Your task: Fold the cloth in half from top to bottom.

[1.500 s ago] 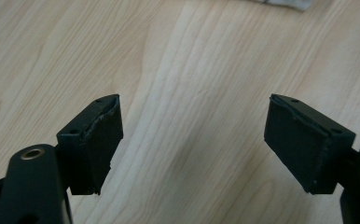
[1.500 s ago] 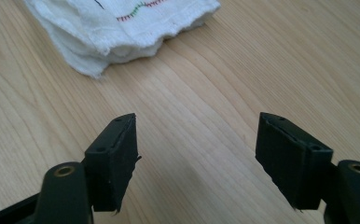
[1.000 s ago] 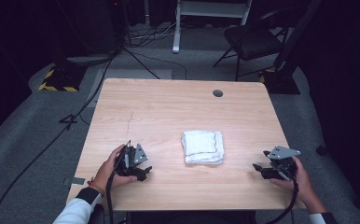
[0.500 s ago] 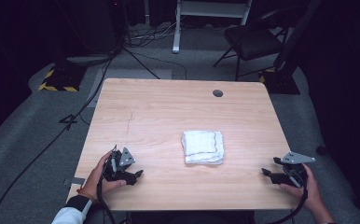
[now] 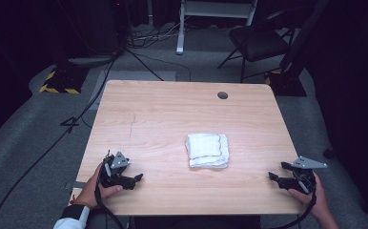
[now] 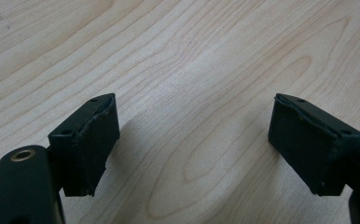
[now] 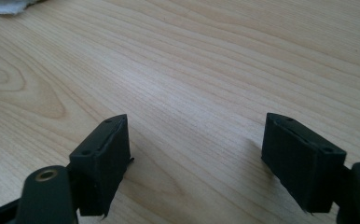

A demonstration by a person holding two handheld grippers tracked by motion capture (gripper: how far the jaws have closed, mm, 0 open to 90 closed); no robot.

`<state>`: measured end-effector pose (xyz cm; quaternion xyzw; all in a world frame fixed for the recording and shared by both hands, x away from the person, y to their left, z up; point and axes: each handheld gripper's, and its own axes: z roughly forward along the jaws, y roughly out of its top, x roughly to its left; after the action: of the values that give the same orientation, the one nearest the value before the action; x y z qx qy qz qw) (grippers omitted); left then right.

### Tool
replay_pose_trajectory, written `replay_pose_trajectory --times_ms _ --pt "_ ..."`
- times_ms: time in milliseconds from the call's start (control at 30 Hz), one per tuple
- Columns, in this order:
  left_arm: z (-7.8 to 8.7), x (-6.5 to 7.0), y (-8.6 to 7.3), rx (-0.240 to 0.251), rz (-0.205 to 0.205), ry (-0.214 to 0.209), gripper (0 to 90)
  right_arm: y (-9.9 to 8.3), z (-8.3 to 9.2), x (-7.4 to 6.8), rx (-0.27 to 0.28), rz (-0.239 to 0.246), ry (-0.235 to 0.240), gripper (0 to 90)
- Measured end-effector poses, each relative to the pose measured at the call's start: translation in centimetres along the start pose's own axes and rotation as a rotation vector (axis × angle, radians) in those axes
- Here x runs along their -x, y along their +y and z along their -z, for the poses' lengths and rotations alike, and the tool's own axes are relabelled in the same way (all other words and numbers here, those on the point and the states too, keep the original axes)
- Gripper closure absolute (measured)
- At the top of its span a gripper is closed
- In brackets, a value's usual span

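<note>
- Compared with a second ago, both hands have drawn back toward the near edge of the wooden table and away from the folded white towel. The left gripper now sits at the near left corner, and the right gripper at the near right edge.
- The right gripper's jaws have just been opening; in the right gripper view its two black pads stand wide apart over bare wood, with nothing between them.
- The left gripper's jaws are likewise spread wide in the left gripper view, its pads low over empty wood grain, with no thing between them.
- The towel lies flat, folded into a neat square, right of the table's middle, roughly between the two grippers but farther from the person, well apart from both. A sliver of white cloth shows at the top left corner of the right gripper view.
- Judgement: with the towel folded and both grippers empty and withdrawn, the folding looks finished, or at a pause between steps.
</note>
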<state>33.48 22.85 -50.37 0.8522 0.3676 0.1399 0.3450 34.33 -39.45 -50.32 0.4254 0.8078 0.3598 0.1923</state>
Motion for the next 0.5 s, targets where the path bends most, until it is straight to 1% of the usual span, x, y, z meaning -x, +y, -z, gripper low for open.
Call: replay_pose_trajectory --times_ms 500 --pt "-0.01 0.02 0.01 0.001 0.0 0.002 16.6 0.0 -0.01 0.0 -0.002 -0.002 -0.005 22.8"
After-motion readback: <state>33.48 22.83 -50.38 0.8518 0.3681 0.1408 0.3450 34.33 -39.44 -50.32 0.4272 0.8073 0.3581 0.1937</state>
